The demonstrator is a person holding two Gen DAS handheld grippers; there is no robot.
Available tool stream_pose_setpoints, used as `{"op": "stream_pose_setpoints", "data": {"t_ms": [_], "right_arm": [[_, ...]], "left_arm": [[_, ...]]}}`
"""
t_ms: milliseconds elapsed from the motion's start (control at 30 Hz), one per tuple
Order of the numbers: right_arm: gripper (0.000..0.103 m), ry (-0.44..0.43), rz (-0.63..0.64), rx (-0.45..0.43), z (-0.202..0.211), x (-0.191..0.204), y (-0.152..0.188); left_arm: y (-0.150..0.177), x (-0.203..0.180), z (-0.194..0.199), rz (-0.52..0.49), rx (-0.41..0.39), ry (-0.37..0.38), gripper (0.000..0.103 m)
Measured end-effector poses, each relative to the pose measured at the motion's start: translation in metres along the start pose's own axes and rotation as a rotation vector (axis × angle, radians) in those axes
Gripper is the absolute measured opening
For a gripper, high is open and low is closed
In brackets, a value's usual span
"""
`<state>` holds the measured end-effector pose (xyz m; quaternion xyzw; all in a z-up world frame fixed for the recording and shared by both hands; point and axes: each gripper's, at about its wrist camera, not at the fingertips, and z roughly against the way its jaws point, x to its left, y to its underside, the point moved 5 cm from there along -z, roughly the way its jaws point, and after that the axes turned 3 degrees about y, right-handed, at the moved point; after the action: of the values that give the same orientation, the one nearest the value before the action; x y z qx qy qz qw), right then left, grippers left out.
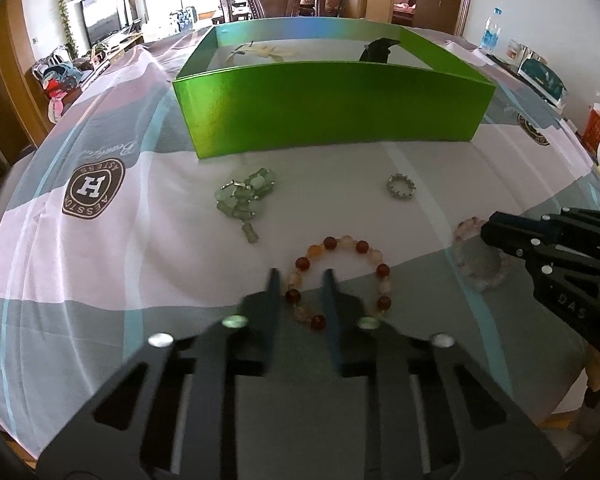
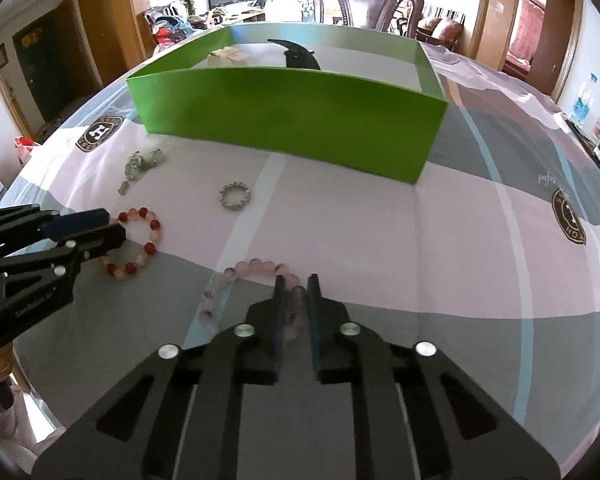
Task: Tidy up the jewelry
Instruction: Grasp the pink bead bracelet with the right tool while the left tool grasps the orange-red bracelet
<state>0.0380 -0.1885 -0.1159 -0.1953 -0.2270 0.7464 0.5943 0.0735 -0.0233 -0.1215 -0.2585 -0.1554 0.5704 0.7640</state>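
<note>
Jewelry, four loose pieces on a striped cloth (image 1: 112, 248), all on the near side of a green box (image 1: 328, 108).

Amber bracelet (image 1: 340, 280): round red and pale orange beads, lying flat, near centre. The left gripper (image 1: 300, 280) is closed narrow over its near-left strand, beads between the fingers (image 1: 274, 292).

Pink bracelet (image 2: 252, 276): pale pink beads, lying flat, right of the amber one and apart from it. The right gripper (image 2: 296, 284) is closed narrow on its right strand, beads pressed between the two pads.

Green bracelet (image 1: 246, 196): pale green beads bunched in a heap, far left, near the box's front wall.

Silver ring (image 1: 401, 187): small beaded band, lying flat, right of the green bracelet, between the box and the pink bracelet.

Box: open top, white floor, with a black clip (image 1: 378, 50) standing at its far right and a pale flower-like item (image 1: 260, 52) at its far left. No loose piece is inside it.
</note>
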Motion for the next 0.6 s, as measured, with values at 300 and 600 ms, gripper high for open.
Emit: {"op": "stream_pose_setpoints", "data": {"t_ms": [300,600], "right_arm": [[0.008,0.001,-0.012,-0.008,0.002,-0.001,-0.001],[0.008,0.028,-0.028,-0.082,0.025,-0.009,-0.017]], "left_arm": [[-0.004,0.000,0.005,0.023,-0.015,-0.004,0.008],[-0.014,-0.002,0.027,0.027,-0.071,-0.011,0.008]]}}
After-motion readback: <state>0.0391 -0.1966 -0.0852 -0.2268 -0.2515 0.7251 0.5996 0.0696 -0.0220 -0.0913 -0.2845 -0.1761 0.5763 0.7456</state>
